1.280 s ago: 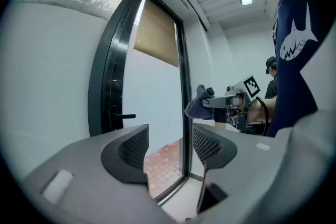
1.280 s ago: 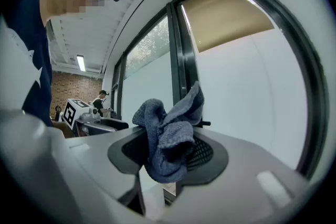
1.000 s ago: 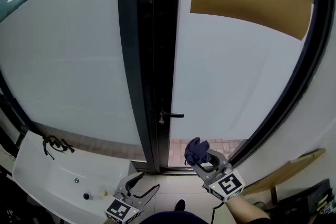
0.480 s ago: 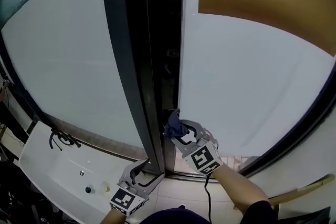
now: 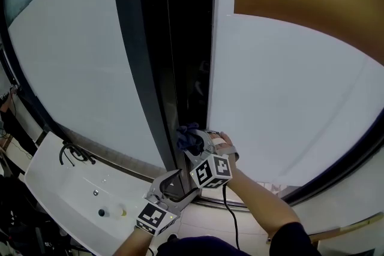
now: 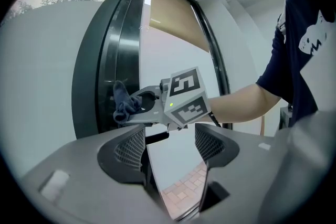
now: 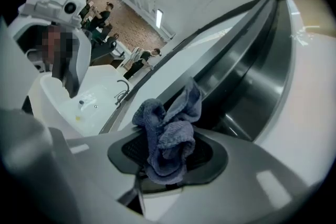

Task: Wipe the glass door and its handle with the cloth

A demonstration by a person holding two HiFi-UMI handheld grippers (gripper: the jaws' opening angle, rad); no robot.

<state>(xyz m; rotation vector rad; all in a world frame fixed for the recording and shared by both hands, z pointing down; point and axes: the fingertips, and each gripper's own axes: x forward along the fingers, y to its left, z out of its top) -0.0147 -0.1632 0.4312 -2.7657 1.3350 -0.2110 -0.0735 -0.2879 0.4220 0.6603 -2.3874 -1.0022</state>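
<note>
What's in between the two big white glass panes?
A dark door frame stands between the left pane and right pane; the head view shows it.

Some office or public building: frosted glass door (image 5: 288, 99), white washbasin (image 5: 54, 183) (black tap (image 5: 72, 154)), people (image 7: 100, 21) under strip lights (image 7: 158, 18).

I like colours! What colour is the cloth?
The cloth is dark greyish blue; the right gripper view shows it best.
</note>
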